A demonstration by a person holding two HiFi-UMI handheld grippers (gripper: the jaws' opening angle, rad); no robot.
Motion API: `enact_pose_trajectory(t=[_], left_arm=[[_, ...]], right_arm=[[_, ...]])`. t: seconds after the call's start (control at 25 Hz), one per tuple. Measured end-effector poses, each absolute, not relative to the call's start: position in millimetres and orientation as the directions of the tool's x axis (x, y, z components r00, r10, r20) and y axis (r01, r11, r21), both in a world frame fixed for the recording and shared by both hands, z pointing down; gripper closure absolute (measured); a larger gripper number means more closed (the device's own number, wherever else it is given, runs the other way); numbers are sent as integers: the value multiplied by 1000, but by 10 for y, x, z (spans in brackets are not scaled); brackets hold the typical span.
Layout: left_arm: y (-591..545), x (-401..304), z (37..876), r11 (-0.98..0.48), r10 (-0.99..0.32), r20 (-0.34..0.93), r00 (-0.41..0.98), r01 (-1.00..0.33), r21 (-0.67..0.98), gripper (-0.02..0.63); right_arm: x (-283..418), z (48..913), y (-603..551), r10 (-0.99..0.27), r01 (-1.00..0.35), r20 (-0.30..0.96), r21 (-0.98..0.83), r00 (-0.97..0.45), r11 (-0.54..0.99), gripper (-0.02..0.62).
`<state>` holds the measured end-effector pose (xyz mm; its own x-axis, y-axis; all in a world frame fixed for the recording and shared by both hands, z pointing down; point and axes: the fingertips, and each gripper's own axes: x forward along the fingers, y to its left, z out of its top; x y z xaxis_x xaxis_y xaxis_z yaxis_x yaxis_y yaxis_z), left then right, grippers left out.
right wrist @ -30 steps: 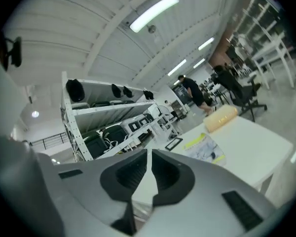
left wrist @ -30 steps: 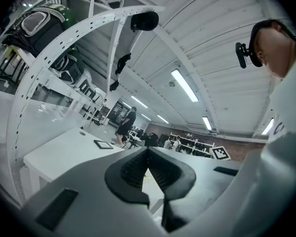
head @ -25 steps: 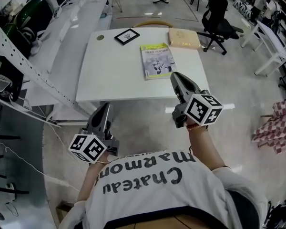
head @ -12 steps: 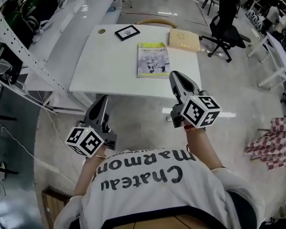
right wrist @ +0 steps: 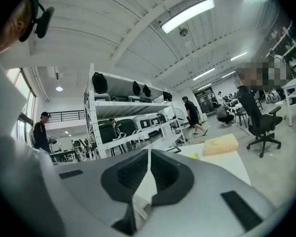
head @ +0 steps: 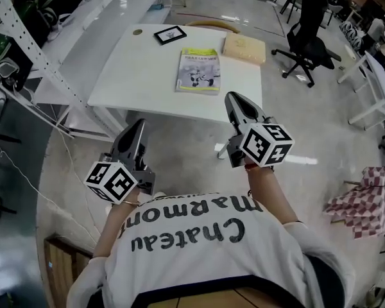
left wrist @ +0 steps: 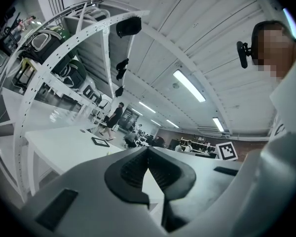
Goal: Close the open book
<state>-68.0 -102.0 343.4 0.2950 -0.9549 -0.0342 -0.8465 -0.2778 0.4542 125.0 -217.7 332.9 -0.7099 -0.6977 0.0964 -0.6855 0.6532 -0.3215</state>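
A book (head: 198, 71) with a yellow-green and white cover lies closed and flat on the white table (head: 135, 82), toward its right half. Both grippers hang in front of the table's near edge, over the floor, and touch nothing. My left gripper (head: 136, 126) is low on the left, its jaws together with nothing between them (left wrist: 148, 149). My right gripper (head: 234, 98) points at the table's near right corner, jaws also together and empty (right wrist: 149, 152). The right gripper view shows only a sliver of the table; the book is hardly visible there.
On the table's far side lie a black-framed picture (head: 170, 34) and a tan flat box (head: 245, 47). White shelving (head: 25, 63) runs along the left. A black office chair (head: 306, 31) stands at the right rear, and a chequered cloth (head: 362, 207) hangs at the right.
Both grippers have drawn back from the table, which now sits farther off in the head view. The book lies closed throughout. Both jaw pairs stay together.
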Motion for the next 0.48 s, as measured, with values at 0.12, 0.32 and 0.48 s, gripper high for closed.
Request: enact_pose_trajectory(t=[0.12,0.32,0.48], left_arm=[[-914,-547,3496,-270,-956,-27,291,-845,462,583],[-757,-385,3554,-263,-957,-13,290,-847,463,583],[-657,-326,3590,-254,-959,-5,283,-850,461,583]], right_arm=[[1325,3377,-2118,-686,-679,108,-320,-719,661,554],[1411,3432,-2000,-671,-665,111,-324,-733,673,554],[1458,3496,-1912,-663,-660,119,-327,-739,677,554]])
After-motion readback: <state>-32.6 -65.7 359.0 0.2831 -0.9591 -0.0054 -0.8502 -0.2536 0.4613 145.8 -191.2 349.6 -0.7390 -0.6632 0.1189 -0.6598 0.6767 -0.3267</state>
